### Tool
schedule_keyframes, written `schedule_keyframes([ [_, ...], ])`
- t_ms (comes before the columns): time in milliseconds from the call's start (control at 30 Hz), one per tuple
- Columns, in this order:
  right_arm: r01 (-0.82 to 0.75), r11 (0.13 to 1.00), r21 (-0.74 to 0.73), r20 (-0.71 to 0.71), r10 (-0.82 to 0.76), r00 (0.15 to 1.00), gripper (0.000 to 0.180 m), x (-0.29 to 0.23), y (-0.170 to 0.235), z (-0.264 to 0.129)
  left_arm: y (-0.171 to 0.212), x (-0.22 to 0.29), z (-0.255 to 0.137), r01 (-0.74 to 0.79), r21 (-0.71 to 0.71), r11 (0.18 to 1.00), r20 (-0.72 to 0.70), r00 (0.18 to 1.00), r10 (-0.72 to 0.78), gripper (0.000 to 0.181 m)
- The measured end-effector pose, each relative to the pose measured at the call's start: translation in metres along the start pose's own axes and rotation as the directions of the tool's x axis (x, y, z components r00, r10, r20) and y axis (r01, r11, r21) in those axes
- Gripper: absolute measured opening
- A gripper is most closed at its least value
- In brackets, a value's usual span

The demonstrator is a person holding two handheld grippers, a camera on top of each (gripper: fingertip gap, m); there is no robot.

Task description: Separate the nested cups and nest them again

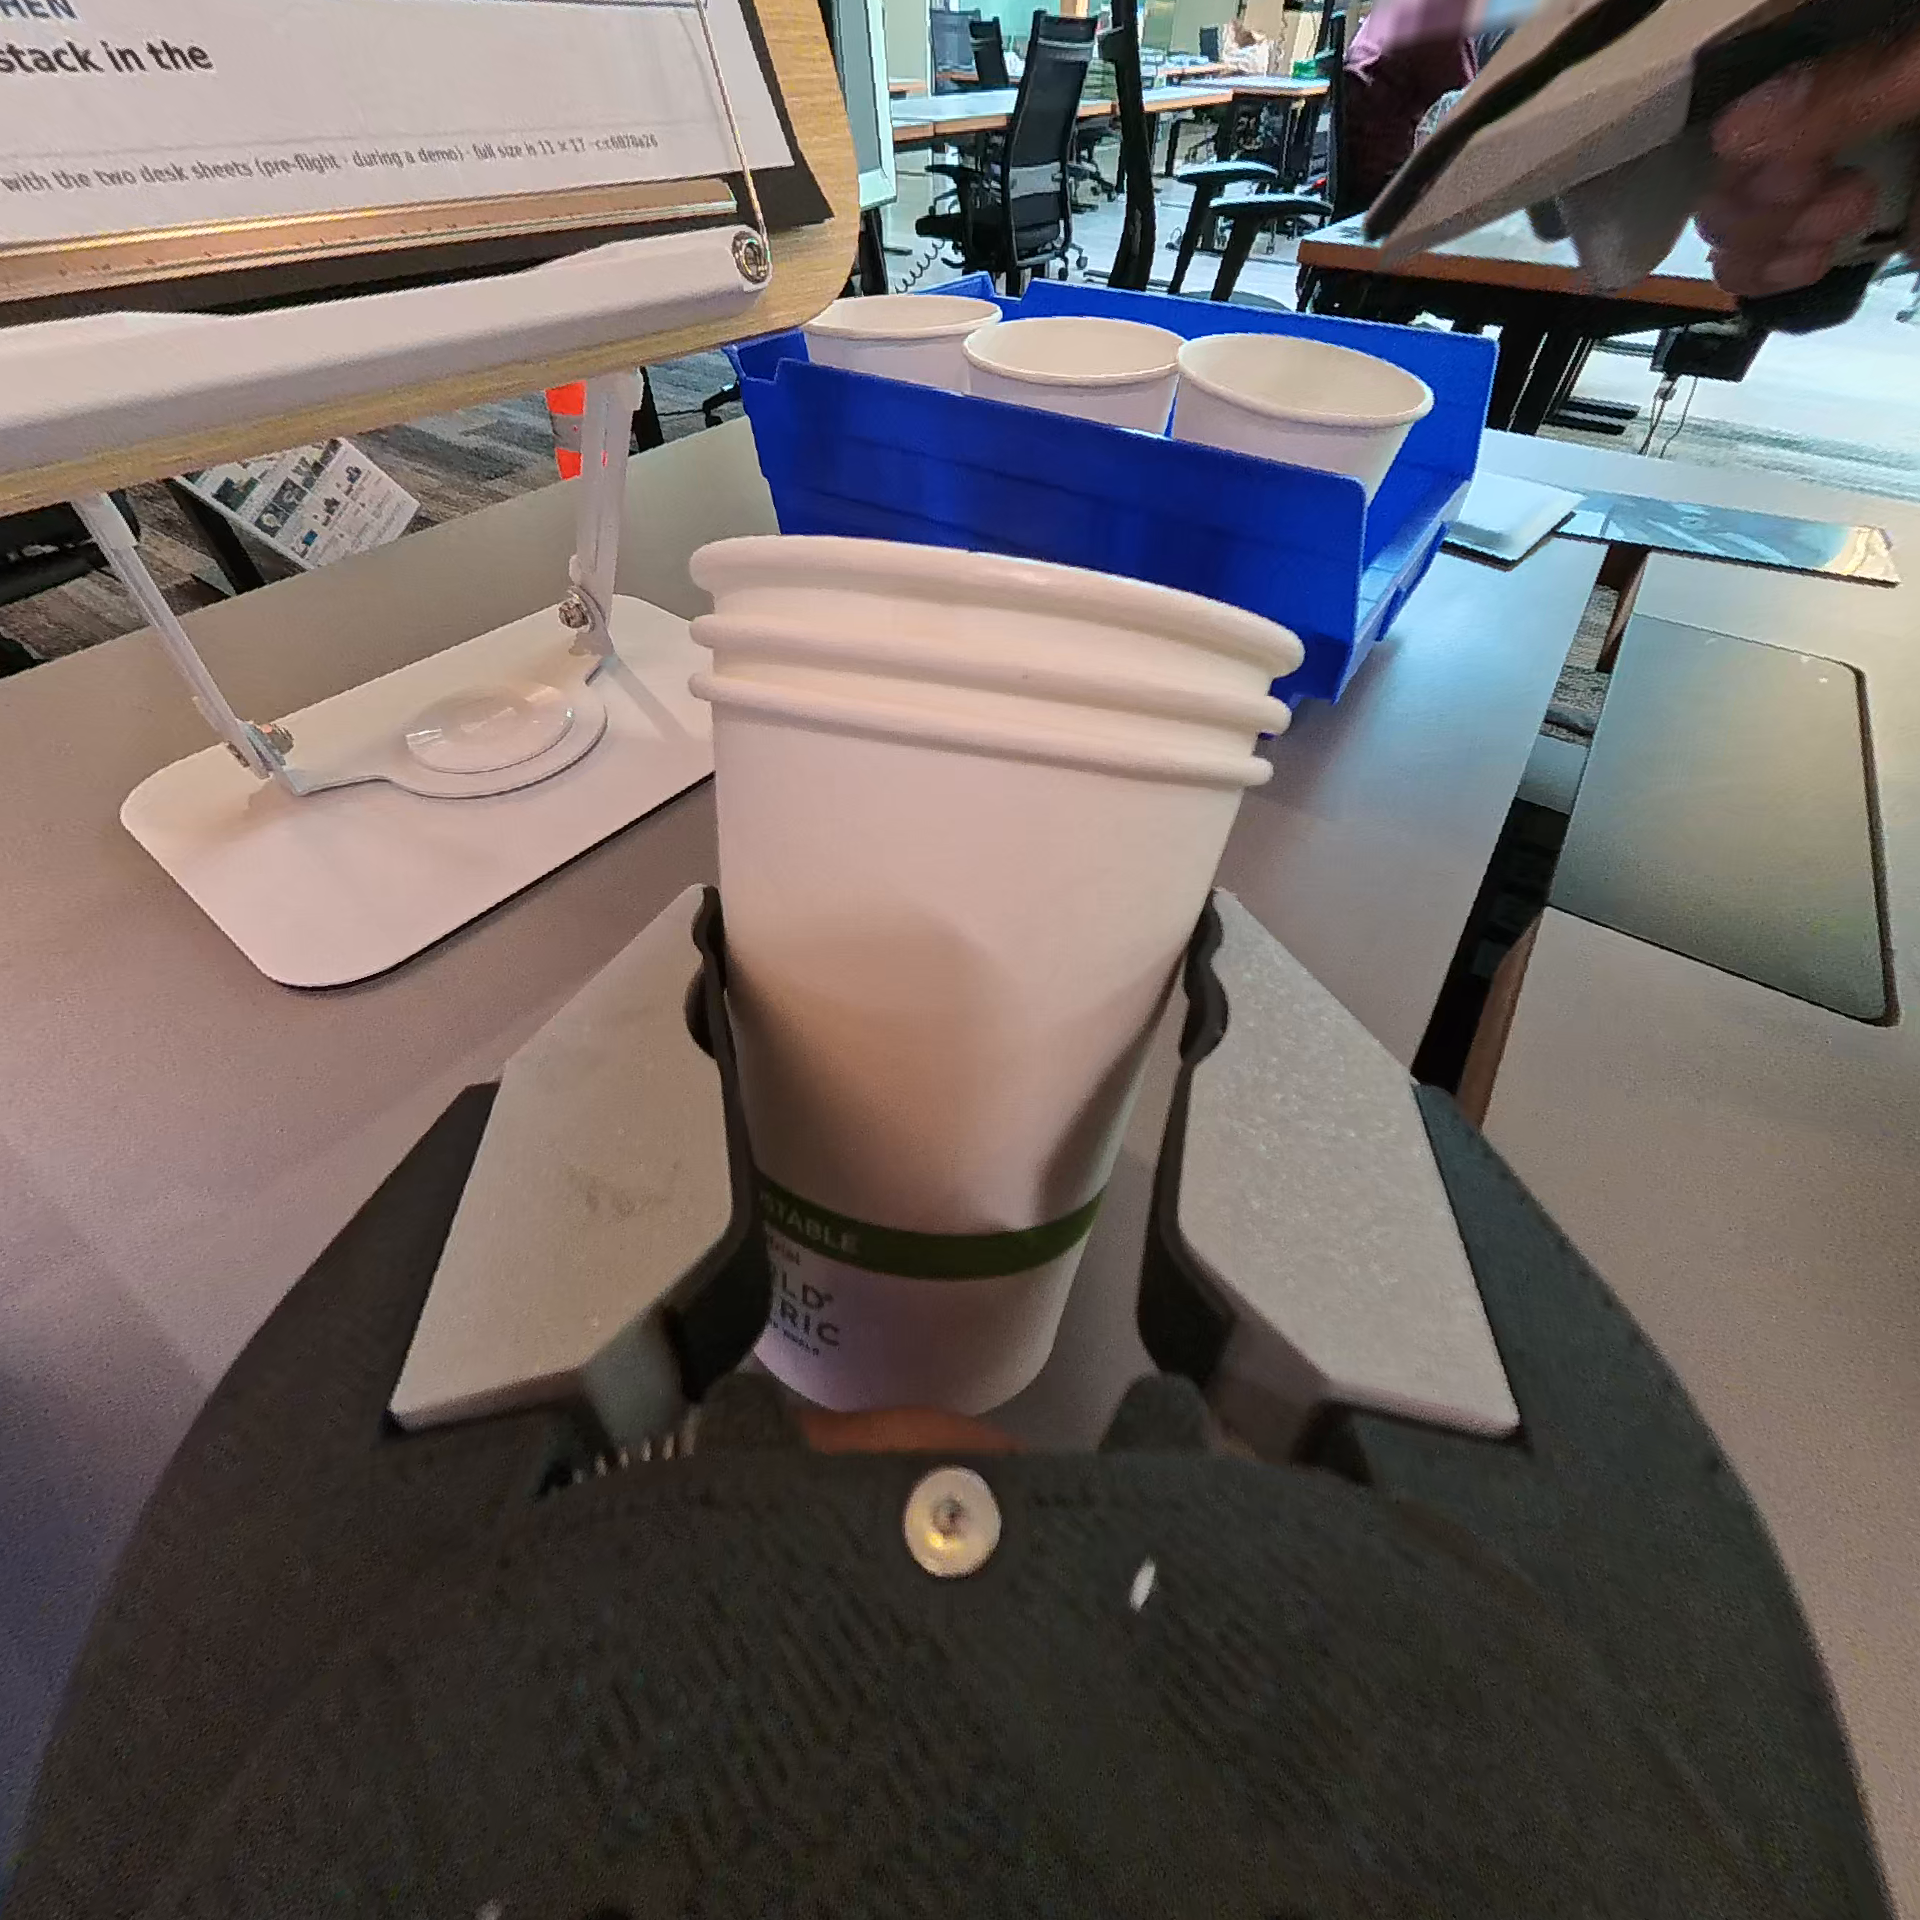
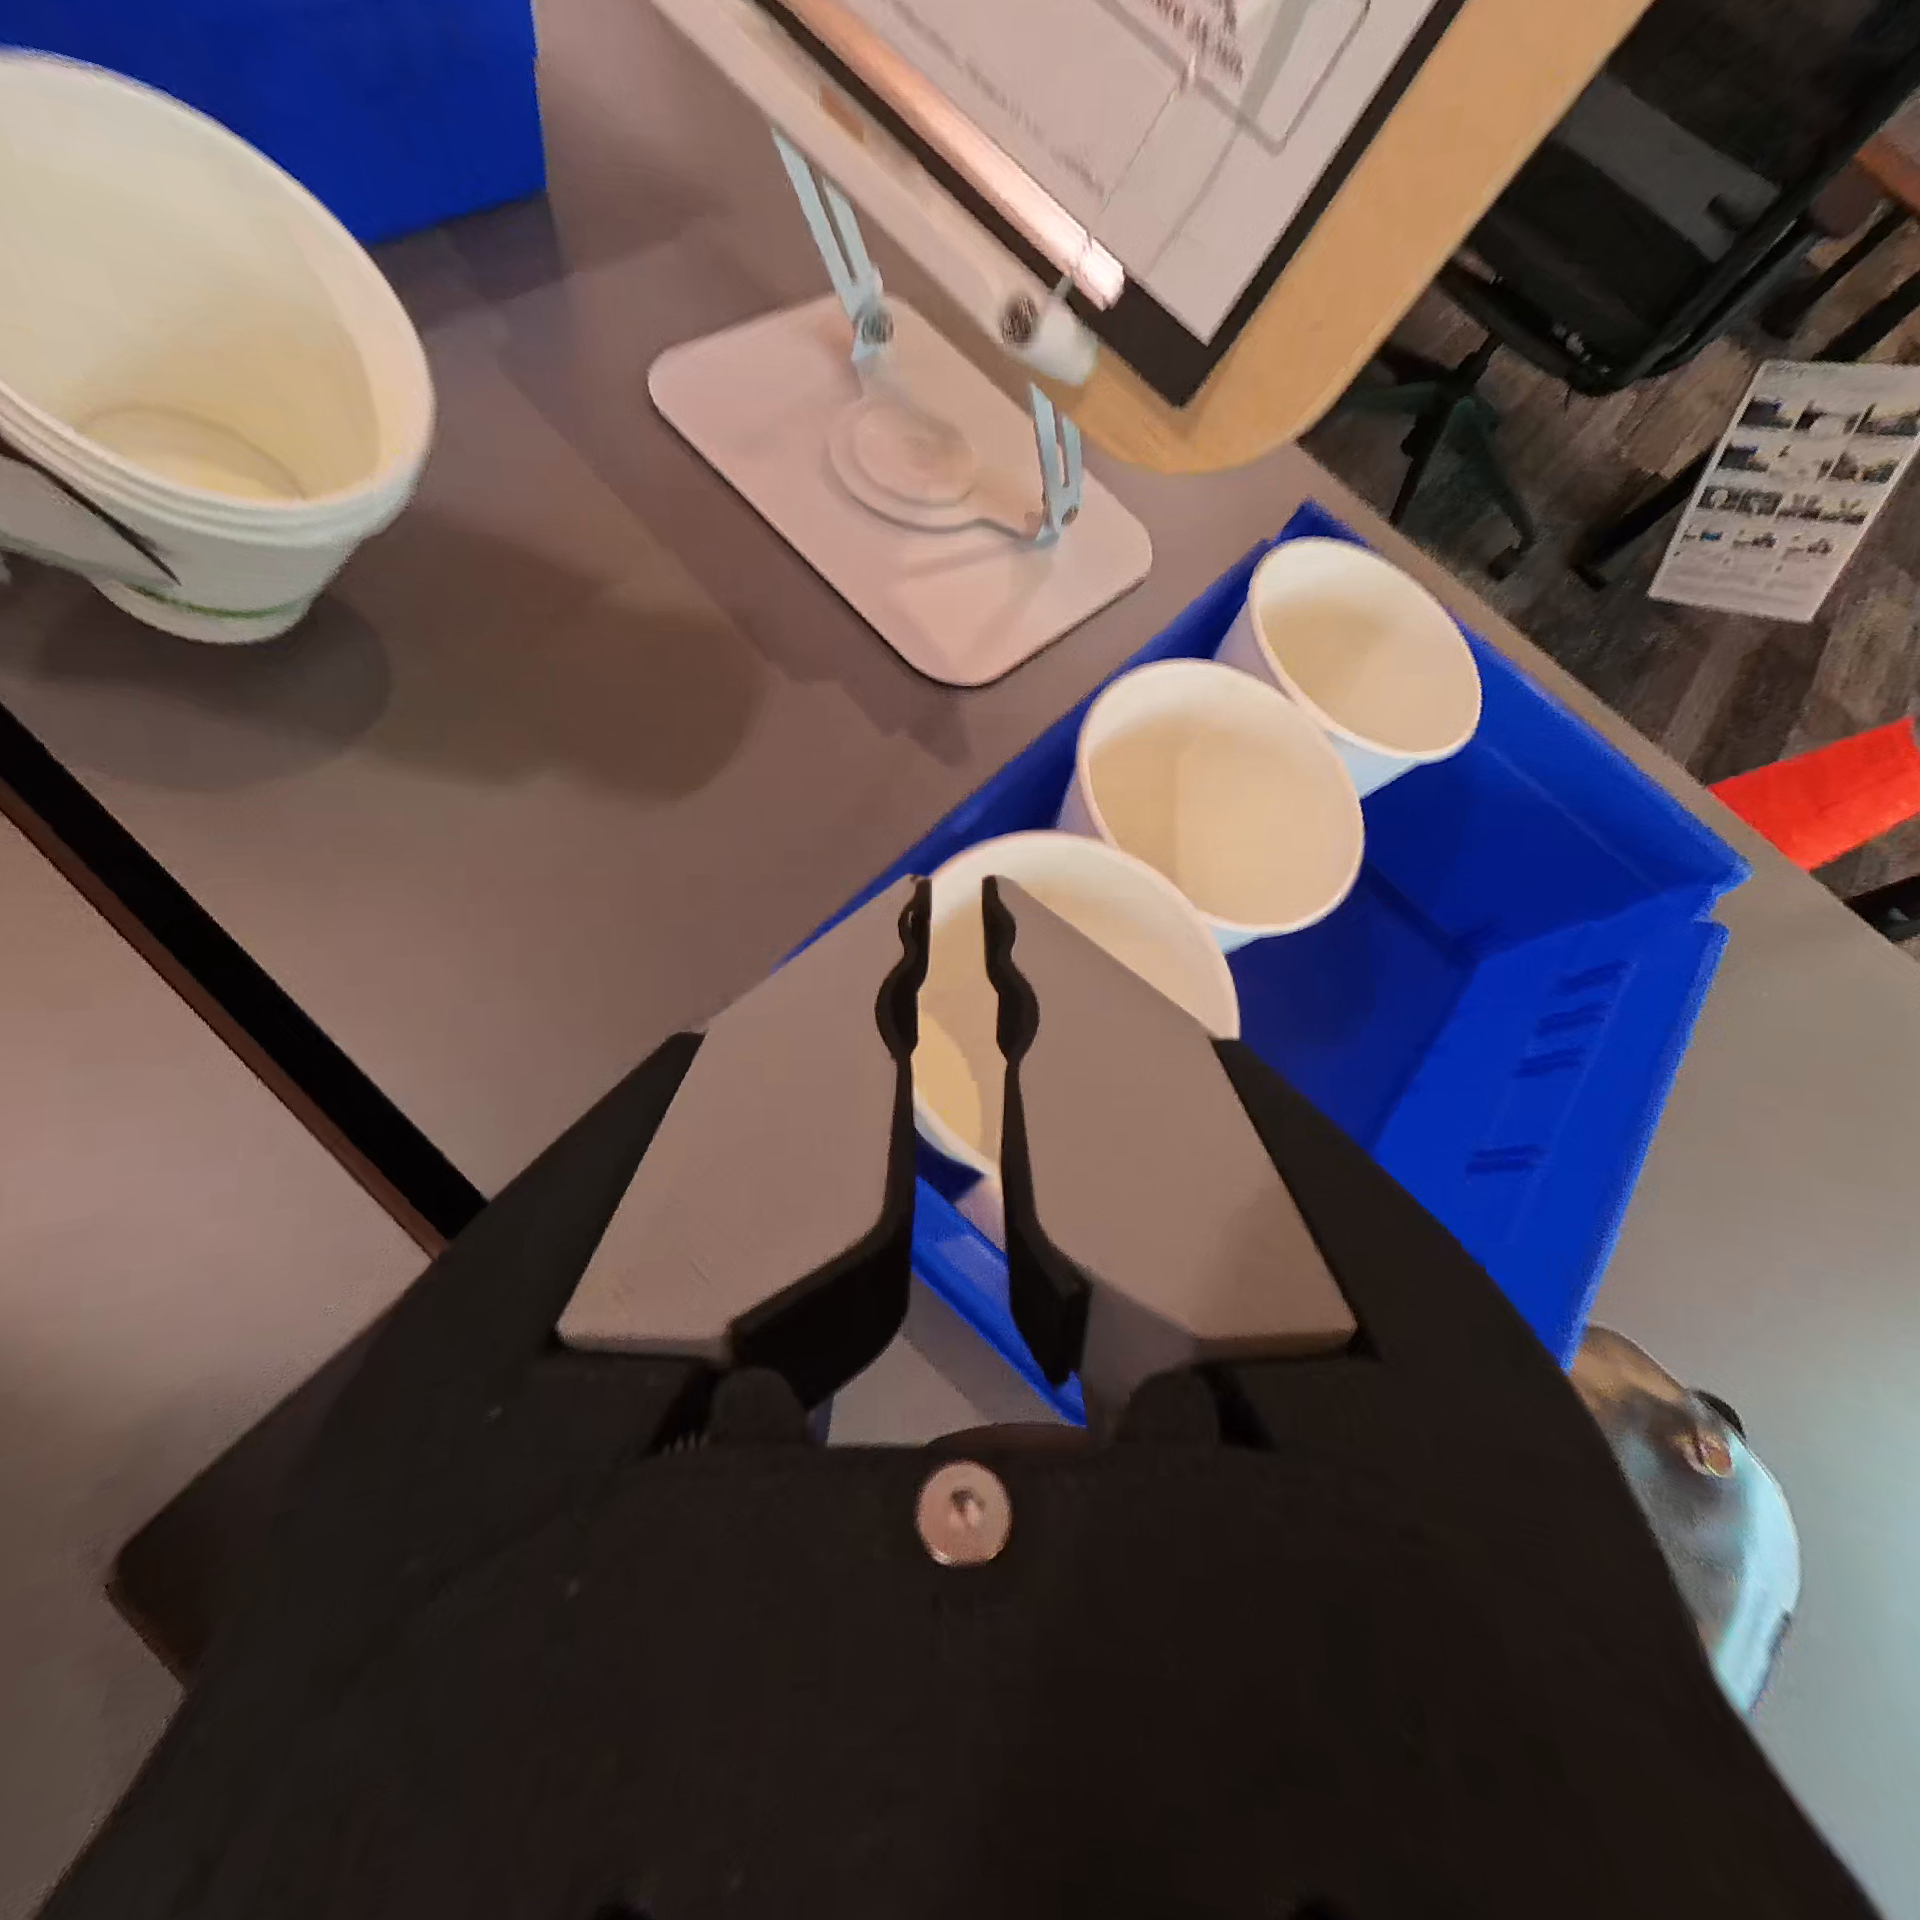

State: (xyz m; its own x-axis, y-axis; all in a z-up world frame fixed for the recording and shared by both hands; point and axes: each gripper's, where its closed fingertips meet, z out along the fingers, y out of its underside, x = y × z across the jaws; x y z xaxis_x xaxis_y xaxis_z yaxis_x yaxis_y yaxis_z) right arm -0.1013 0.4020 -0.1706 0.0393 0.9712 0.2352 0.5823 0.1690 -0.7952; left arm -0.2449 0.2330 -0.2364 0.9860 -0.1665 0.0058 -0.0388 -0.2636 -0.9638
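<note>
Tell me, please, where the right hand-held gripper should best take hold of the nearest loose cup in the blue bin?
Probably at the rim of the nearest cup, from above: it stands upright and open-mouthed, its sides hemmed by the blue bin and its neighbour. One finger inside, one outside; the right hand-held gripper already hovers there.

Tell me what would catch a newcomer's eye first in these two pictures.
First, the nested stack of white cups, squeezed between the left gripper's fingers over the grey table. Next, the bright blue bin behind it, where three single cups stand in a row. The right gripper hangs above the nearest of those, fingers close together and holding nothing.
</note>
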Motion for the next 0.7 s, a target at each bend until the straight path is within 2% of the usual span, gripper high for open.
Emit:
schedule_keyframes([
  [100,-0.032,0.987,0.159,0.078,0.020,0.997,0.008,-0.030,-0.030,-0.003,0.001,0.001,0.001,-0.003,-0.001,1.000,-0.006,1.000,0.003,0.088],
  [233,-0.106,0.949,0.298,0.363,-0.009,0.932,0.009,-0.108,-0.065,-0.004,0.001,0.009,0.003,-0.032,-0.007,0.999,-0.032,0.999,0.032,0.088],
  [333,-0.104,0.947,0.304,0.446,-0.045,0.894,0.010,-0.151,-0.076,0.010,0.003,0.014,0.005,-0.055,-0.015,0.998,-0.046,0.997,0.054,0.087],
  [500,-0.030,0.959,0.282,0.435,-0.099,0.895,0.010,-0.186,-0.079,0.042,0.004,0.017,0.006,-0.065,-0.021,0.998,-0.055,0.996,0.064,0.088],
  [633,-0.101,0.961,0.256,0.518,-0.048,0.854,0.009,-0.203,-0.083,0.054,0.003,0.018,0.006,-0.067,-0.018,0.998,-0.056,0.996,0.066,0.087],
  [700,-0.118,0.960,0.252,0.539,-0.038,0.841,0.000,-0.205,-0.083,0.057,0.003,0.018,0.006,-0.067,-0.022,0.998,-0.053,0.996,0.065,0.088],
])
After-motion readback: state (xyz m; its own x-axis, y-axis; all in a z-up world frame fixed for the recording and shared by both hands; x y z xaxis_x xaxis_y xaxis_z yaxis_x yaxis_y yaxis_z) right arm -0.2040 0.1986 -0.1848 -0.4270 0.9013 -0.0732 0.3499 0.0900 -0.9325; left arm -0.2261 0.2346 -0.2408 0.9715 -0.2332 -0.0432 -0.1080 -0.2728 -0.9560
